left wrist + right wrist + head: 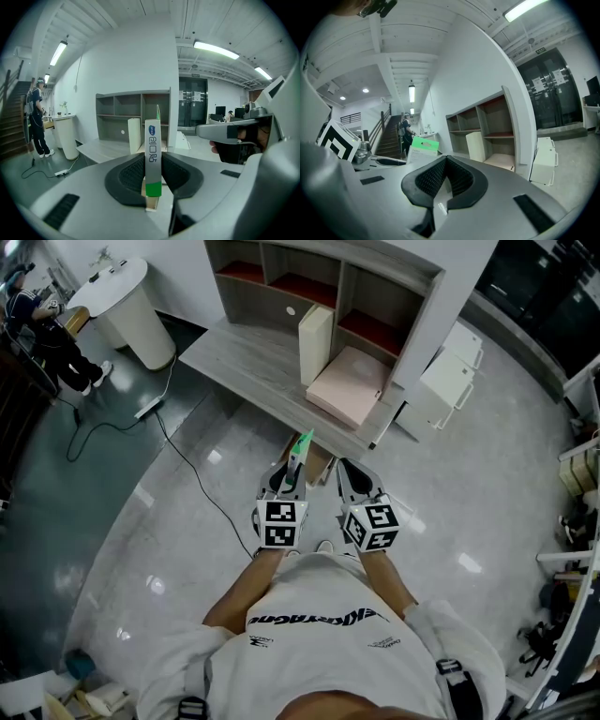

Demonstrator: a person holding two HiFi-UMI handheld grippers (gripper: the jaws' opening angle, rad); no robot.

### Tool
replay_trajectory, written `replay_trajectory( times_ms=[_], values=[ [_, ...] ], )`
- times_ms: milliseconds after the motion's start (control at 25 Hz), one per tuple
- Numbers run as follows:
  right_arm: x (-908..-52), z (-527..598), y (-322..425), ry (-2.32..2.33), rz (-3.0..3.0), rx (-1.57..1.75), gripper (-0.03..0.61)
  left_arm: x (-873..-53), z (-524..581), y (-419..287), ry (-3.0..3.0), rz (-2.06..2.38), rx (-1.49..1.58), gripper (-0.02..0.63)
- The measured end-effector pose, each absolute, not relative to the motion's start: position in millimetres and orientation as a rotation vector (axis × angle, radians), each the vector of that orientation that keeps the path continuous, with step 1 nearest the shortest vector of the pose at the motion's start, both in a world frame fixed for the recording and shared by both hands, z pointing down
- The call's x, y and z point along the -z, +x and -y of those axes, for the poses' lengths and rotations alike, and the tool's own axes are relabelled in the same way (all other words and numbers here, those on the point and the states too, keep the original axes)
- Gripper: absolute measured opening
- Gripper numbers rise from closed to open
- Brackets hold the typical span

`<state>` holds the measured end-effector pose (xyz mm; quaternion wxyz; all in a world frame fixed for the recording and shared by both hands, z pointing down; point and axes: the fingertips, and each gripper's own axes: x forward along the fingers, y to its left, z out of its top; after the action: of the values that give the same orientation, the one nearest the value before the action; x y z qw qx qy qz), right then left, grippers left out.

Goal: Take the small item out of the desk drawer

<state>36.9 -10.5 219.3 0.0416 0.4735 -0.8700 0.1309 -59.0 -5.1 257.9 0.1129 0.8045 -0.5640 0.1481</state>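
While the person stands facing the grey wood-grain desk (pixel 253 367) with its open shelf unit, the left gripper (pixel 294 472) (pixel 153 161) is clamped on a small flat white cardboard box with a green band (pixel 301 443) (pixel 153 150). From the left gripper view, the box stands upright at the centre of the frame with its narrow face to the camera. The black ribbed pads (pixel 132 174) press on both of its broad sides. The green band sits low between the pads, and the white end with a blue logo rises clear above the jaw tips.

From the head view, the box is just below the middle of the frame, over the glossy floor (pixel 187 512), just short of the desk's front edge. The right gripper (pixel 349 476) (pixel 446 161) is beside it, its jaws drawn together at the tips with nothing between them. In the right gripper view, the same box shows at centre left (pixel 423 149).

On the desk lie a flat pale pink box (pixel 347 385) and an upright cream panel (pixel 315 341). Another person (pixel 47 343) stands at the upper left.
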Motion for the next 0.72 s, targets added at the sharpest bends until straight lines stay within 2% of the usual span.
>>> replay_trajectory(
  times_ms=[720],
  values=[
    [-222,30,45,1.466,2.655,-0.366,0.032,-254,22,-64,2.362,1.709,-0.357,0.1]
  ],
)
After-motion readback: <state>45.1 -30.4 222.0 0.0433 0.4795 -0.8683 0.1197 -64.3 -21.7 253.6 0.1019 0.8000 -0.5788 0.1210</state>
